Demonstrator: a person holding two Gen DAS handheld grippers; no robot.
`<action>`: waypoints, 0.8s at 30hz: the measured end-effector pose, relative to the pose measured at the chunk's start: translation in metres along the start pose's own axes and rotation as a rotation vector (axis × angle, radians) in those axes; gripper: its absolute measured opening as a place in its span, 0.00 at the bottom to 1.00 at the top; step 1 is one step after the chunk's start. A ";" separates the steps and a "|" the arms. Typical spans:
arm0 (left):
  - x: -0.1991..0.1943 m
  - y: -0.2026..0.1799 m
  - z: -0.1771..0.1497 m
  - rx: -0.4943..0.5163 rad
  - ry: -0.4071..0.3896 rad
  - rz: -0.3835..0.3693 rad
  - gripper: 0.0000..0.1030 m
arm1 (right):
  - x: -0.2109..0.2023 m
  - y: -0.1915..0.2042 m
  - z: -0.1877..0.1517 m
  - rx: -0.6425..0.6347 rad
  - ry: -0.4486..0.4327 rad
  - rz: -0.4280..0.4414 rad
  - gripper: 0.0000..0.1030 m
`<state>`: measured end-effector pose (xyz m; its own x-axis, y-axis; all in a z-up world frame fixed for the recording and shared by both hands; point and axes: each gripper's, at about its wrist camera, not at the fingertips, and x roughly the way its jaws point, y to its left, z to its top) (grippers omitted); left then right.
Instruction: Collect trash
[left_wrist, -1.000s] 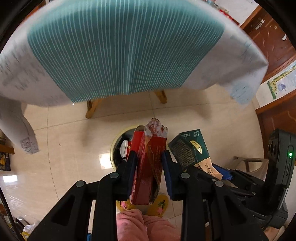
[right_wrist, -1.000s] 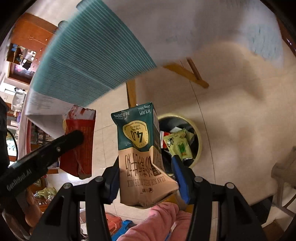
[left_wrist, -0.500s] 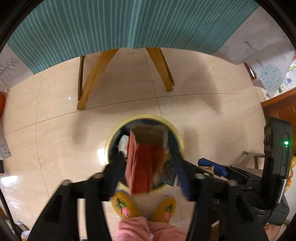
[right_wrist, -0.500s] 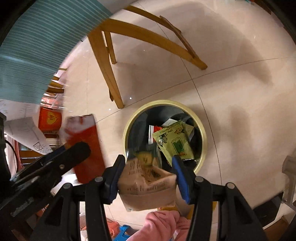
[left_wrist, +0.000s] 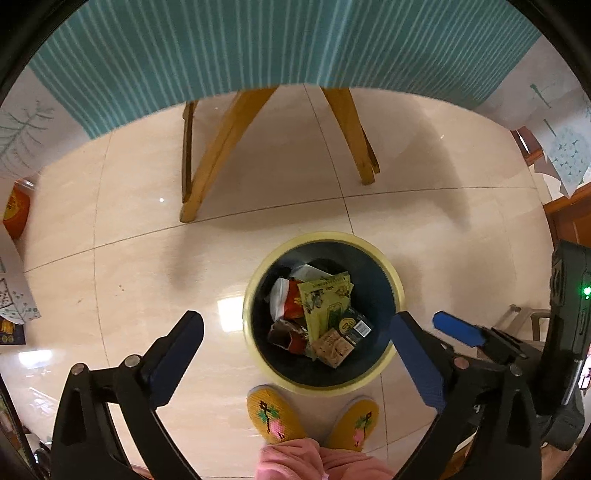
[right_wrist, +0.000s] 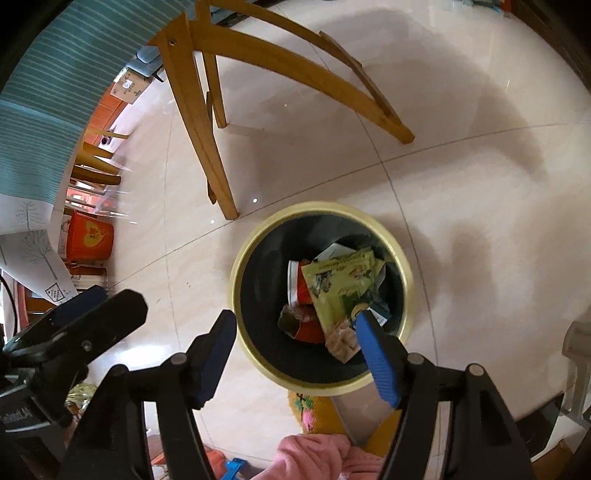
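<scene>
Beyond the trash bin (left_wrist: 394, 280), wooden table legs (left_wrist: 221, 147) stand.

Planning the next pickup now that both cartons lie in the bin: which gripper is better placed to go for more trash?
Neither clearly. Left gripper and right gripper both hang open and empty over the bin; no loose trash shows outside it.
</scene>
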<state>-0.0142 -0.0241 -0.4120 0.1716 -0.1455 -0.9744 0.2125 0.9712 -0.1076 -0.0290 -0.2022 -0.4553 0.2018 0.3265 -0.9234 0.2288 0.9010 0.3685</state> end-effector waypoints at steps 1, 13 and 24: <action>-0.004 0.000 0.000 0.003 -0.007 0.007 0.98 | -0.001 -0.001 0.001 -0.003 -0.008 -0.002 0.66; -0.095 -0.006 0.002 -0.004 -0.099 0.037 0.98 | -0.076 0.028 0.014 -0.063 -0.124 -0.051 0.66; -0.213 -0.026 0.007 -0.006 -0.218 0.069 0.98 | -0.183 0.060 0.010 -0.141 -0.210 -0.075 0.66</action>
<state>-0.0495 -0.0197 -0.1999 0.3895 -0.1154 -0.9138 0.1875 0.9813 -0.0440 -0.0428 -0.2106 -0.2632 0.3860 0.2043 -0.8996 0.1182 0.9562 0.2678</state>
